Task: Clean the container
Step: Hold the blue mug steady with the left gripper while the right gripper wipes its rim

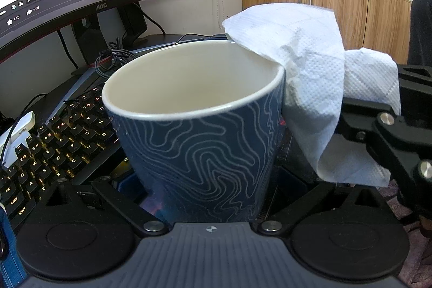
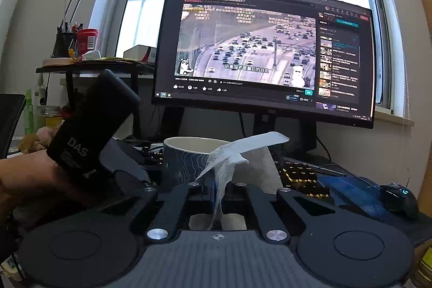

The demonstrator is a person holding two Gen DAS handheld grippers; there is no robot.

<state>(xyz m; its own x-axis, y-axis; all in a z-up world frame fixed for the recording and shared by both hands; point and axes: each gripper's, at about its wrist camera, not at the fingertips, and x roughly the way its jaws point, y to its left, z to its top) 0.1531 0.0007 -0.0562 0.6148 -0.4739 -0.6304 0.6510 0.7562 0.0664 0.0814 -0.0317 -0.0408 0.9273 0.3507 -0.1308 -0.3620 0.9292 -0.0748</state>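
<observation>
Left gripper (image 1: 208, 196) jaws clamp the blue cup (image 1: 199, 131); right gripper (image 2: 217, 188) jaws pinch white tissue (image 1: 310, 77) touching the cup rim at 2 o'clock.

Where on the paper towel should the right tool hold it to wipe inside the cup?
Near its bunched middle, from the cup's open side, as the right tool does: the paper towel fans out loose and already drapes over the rim.

My left wrist cam sits tight over the cup (image 1: 194, 109), angled down; right cam looks level, cup (image 2: 186, 161) shared, monitor (image 2: 264, 53) behind.
</observation>
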